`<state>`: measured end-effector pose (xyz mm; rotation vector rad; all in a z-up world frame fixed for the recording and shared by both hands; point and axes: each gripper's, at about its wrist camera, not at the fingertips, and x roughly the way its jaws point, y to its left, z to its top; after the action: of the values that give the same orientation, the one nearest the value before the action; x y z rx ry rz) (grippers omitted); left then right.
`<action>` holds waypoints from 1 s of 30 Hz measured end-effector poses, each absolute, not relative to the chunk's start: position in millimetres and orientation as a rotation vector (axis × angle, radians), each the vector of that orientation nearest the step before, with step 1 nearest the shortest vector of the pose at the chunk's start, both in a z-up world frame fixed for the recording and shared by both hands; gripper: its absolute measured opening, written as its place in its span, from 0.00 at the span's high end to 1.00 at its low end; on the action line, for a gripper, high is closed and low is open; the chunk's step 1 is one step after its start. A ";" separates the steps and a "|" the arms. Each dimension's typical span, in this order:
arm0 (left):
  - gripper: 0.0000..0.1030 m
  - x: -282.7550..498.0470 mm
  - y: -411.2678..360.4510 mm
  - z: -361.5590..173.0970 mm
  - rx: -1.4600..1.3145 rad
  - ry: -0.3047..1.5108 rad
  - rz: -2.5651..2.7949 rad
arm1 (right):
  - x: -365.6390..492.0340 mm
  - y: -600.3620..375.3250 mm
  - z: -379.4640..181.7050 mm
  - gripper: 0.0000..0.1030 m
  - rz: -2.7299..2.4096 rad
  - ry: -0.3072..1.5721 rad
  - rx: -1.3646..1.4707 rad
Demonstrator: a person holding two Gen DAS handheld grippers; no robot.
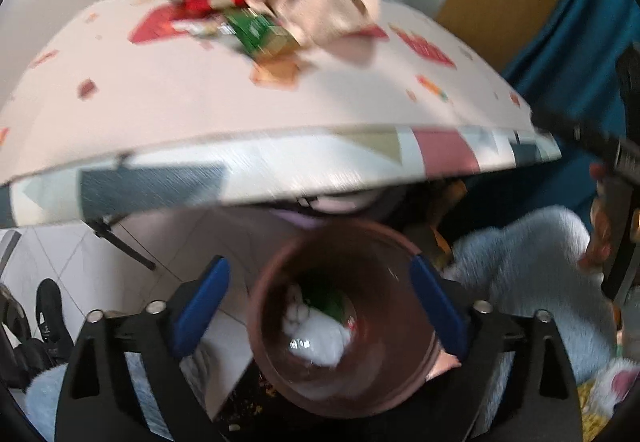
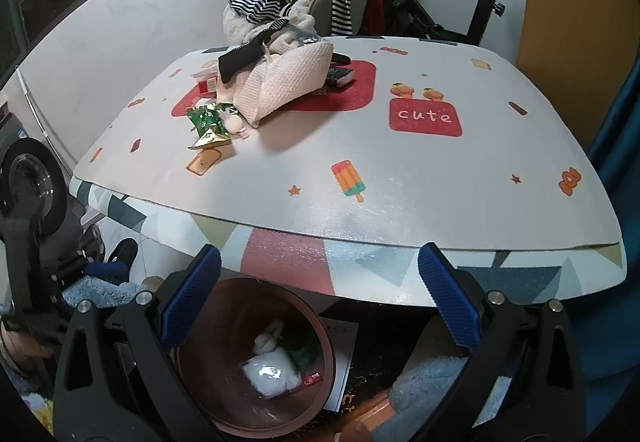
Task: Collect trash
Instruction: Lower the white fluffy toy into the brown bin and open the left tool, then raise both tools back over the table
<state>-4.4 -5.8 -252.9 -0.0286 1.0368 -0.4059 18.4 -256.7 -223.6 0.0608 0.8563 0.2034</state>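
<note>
Both grippers' jaws gape empty over the brown bin (image 1: 340,322) (white wad (image 1: 320,338) inside)

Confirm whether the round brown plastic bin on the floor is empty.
No. The round brown plastic bin already holds a white crumpled wad and a green wrapper at its bottom.

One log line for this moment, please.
left gripper: open over bin | right gripper: open, empty | wrappers: on table
</note>
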 end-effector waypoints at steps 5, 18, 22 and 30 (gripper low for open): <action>0.06 11.2 12.9 -223.6 -0.034 0.929 -0.305 | 25.6 -258.7 -220.2 0.05 0.203 0.844 0.080; 0.06 49.3 50.1 -162.2 0.006 0.678 -0.096 | 59.5 -253.2 -204.5 0.05 0.232 0.821 0.064; 0.06 55.6 57.2 -151.4 -0.008 0.649 -0.082 | 70.8 -252.9 -198.5 0.05 0.237 0.821 0.062; 0.06 72.8 60.0 -135.4 0.006 0.628 -0.079 | 90.5 -244.8 -186.0 0.06 0.195 0.807 -0.038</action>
<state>72.8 60.0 -135.4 0.0057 0.6275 -0.0789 90.5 -244.8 -186.0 -0.0383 0.8068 0.1951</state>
